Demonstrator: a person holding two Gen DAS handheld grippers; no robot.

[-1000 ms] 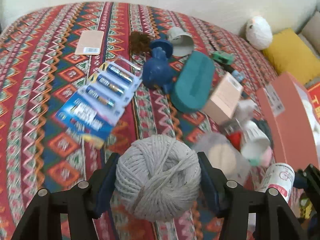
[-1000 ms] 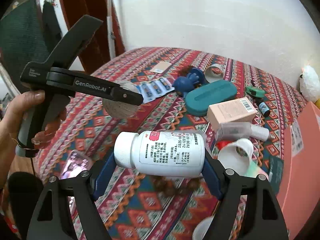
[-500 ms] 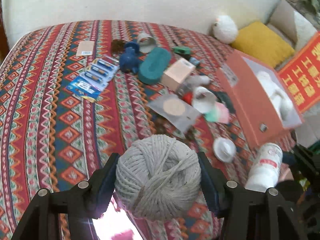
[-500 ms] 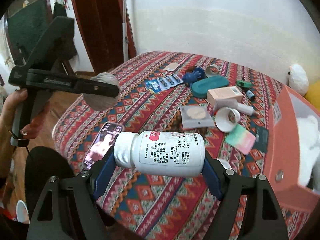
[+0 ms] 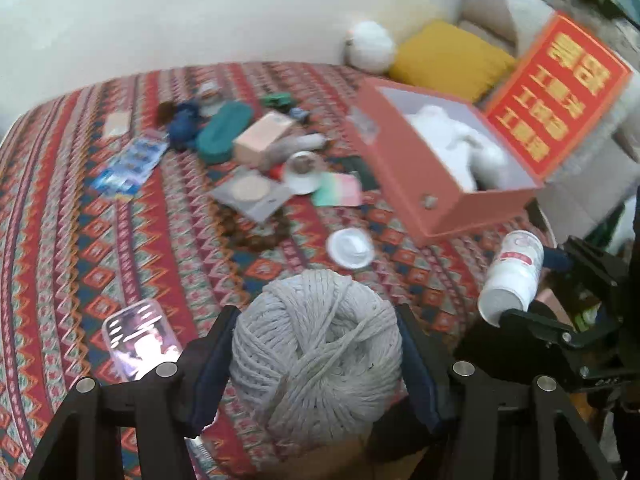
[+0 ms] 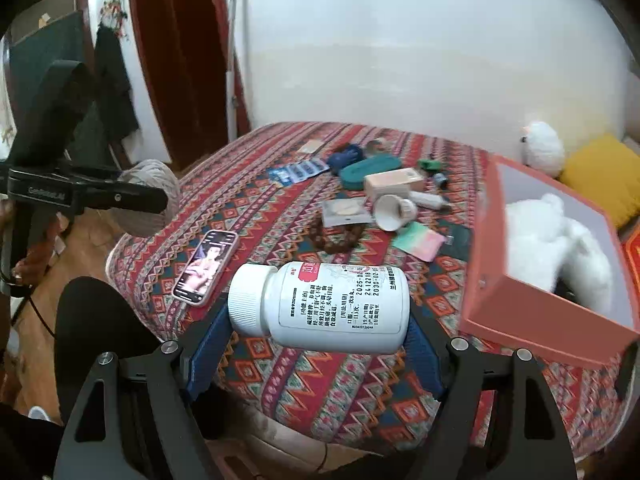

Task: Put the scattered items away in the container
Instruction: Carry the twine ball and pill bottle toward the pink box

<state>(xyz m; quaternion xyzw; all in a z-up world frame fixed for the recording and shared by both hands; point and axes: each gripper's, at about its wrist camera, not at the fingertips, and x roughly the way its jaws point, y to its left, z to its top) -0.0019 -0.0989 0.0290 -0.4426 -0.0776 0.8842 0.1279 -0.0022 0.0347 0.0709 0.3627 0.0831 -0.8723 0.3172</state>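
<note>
My left gripper [image 5: 316, 364] is shut on a grey ball of yarn [image 5: 316, 344], held in the air above the bed's near edge. My right gripper [image 6: 320, 336] is shut on a white medicine bottle [image 6: 324, 306] lying sideways between its pads, also off the bed's front edge. The open salmon-pink box [image 5: 400, 168] sits on the bed at the right with a white plush toy [image 5: 460, 140] inside; in the right wrist view the box [image 6: 520, 300] is just right of the bottle. Each gripper shows in the other view: the yarn [image 6: 154, 196], the bottle [image 5: 514, 276].
On the patterned bedspread [image 5: 80, 220] lie a phone [image 5: 138, 338], battery pack [image 5: 132, 164], teal case [image 5: 224, 138], pink carton [image 5: 264, 136], white lid [image 5: 350, 248], cup [image 5: 302, 166], brown beads [image 6: 336, 236] and a pastel packet [image 5: 338, 194]. A yellow pillow [image 5: 448, 60] is behind the box.
Both grippers have pulled back and up from the bed with their loads still held. The whole bed, the phone and the open box have come into view.
</note>
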